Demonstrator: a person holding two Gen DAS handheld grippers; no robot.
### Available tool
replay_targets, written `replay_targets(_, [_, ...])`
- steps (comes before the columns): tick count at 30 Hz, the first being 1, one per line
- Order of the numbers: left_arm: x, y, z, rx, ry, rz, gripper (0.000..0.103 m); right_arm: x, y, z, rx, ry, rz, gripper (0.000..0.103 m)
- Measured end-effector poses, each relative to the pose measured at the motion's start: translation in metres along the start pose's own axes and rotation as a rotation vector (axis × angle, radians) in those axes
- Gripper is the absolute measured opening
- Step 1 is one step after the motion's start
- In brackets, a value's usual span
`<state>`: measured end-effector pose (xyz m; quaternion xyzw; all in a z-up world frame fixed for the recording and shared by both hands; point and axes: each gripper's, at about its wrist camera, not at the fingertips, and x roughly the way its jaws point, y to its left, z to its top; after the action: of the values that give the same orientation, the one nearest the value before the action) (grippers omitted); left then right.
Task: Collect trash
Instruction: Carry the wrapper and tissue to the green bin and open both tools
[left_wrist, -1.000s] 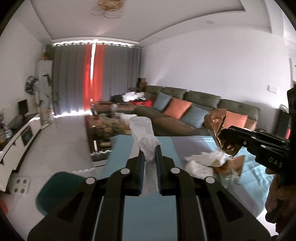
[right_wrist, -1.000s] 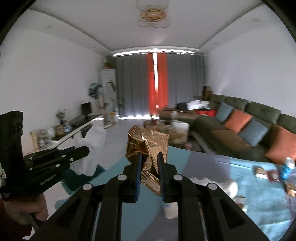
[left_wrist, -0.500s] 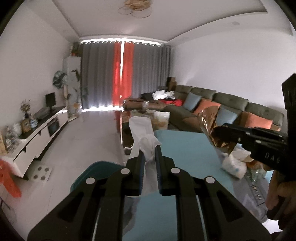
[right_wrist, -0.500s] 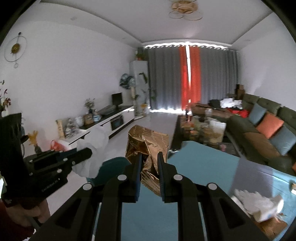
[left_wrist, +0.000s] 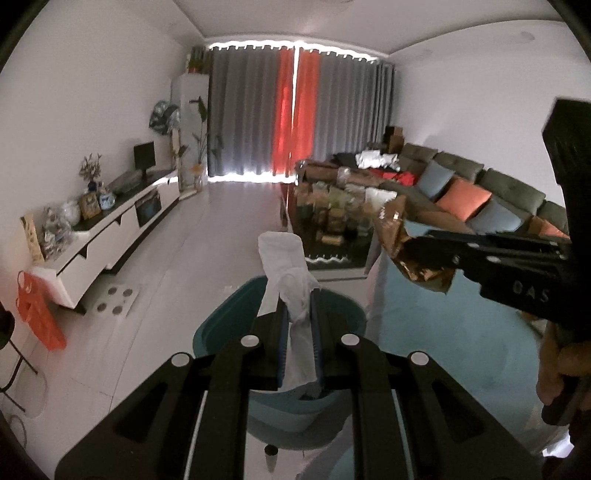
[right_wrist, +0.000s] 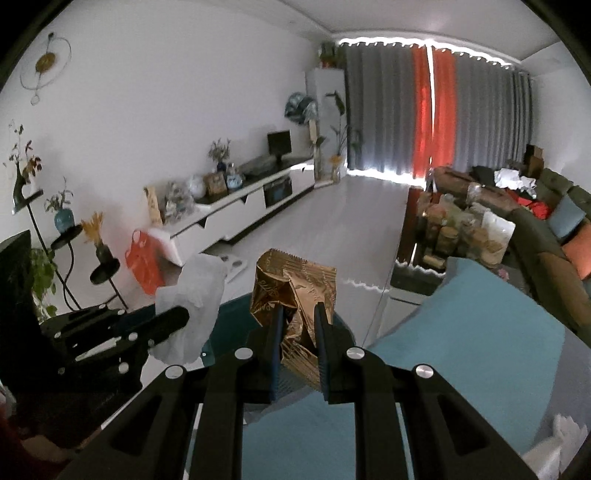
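Our left gripper (left_wrist: 298, 325) pinches a crumpled white tissue (left_wrist: 291, 280), and our right gripper (right_wrist: 298, 332) clamps a gold foil wrapper (right_wrist: 295, 291). Both pieces hang over the teal bin (left_wrist: 229, 317), which sits on the floor just off the bench (right_wrist: 480, 325) edge at about six o'clock below the fingertips. Neither is dropped yet. At four o'clock, more white paper (right_wrist: 565, 432) waits on the bench, so collecting is, we judge, only partway done.

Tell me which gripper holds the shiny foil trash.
The right gripper: it pinches the crumpled gold foil wrapper. The left gripper holds white crumpled tissue instead.
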<state>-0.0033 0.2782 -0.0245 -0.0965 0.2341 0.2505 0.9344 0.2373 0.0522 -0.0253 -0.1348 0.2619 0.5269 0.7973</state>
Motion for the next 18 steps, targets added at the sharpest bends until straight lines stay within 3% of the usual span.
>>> replay_targets(6, [0.048,-0.002,-0.007,-0.017,0.083,0.01,0.012,0.039,0.009,0.004,0.008,0.085,0.031,0.015])
replay_targets(18, [0.127,0.007,-0.018,-0.029,0.171,0.037,0.012,0.123,0.007,0.003,0.09,0.268,0.086,0.015])
